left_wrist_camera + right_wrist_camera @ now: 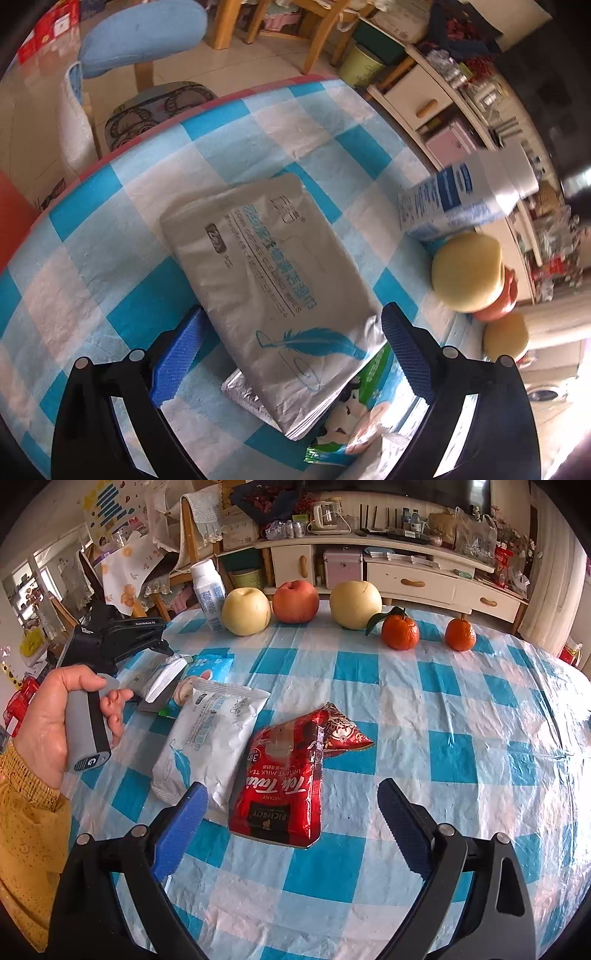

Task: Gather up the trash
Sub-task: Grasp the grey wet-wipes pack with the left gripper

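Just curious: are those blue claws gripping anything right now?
No. Both the left gripper and right gripper are open, holding nothing; the silver-white wet-wipe packet lies loose between the left one's fingers.

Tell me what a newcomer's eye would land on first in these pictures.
The red milk tea packet lies on the blue checked tablecloth, just ahead of the right gripper, whose jaws are wide open. At the far edge stands a row of fruit: two pears, an apple and two tangerines. To the left, the left gripper straddles a silver wipes pack.
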A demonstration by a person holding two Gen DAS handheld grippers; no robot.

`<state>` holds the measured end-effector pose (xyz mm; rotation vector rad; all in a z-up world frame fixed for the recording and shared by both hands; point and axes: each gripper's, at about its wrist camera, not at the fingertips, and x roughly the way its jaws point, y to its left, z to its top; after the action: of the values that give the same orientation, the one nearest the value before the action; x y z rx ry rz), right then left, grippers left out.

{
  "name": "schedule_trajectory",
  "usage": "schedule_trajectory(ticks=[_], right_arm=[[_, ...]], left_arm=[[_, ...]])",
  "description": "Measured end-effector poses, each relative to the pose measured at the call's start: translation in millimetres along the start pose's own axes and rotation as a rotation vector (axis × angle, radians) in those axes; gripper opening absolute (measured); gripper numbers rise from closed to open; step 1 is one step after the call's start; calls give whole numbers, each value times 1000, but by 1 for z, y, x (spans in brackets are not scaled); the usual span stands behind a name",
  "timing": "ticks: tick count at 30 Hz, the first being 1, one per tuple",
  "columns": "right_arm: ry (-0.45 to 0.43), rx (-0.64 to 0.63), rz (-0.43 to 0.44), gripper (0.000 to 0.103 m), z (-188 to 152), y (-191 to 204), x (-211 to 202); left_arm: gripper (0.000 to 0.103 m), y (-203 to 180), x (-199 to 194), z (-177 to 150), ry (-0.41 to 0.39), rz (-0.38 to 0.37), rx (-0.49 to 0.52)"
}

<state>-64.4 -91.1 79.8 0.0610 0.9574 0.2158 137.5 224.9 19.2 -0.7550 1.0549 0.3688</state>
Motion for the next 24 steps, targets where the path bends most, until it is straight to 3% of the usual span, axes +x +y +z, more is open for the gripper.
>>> schedule_trajectory(ticks=[8,14,18,21,24], right_arm=[[14,-37,26,94,-3,12,1],[35,-23,22,94,-5,8,7],[48,-5,17,94,-5,1,11],[72,3,5,94,-6,-3,19],[115,16,0,94,-10,-8,32]], left_arm=[[93,-16,10,12,10,43,-33],[95,-41,32,16,28,179,89],[94,-45,31,10,-2,186,160],[80,-45,26,2,-33,196,215],[73,-39,19,-3,-49,153,255]])
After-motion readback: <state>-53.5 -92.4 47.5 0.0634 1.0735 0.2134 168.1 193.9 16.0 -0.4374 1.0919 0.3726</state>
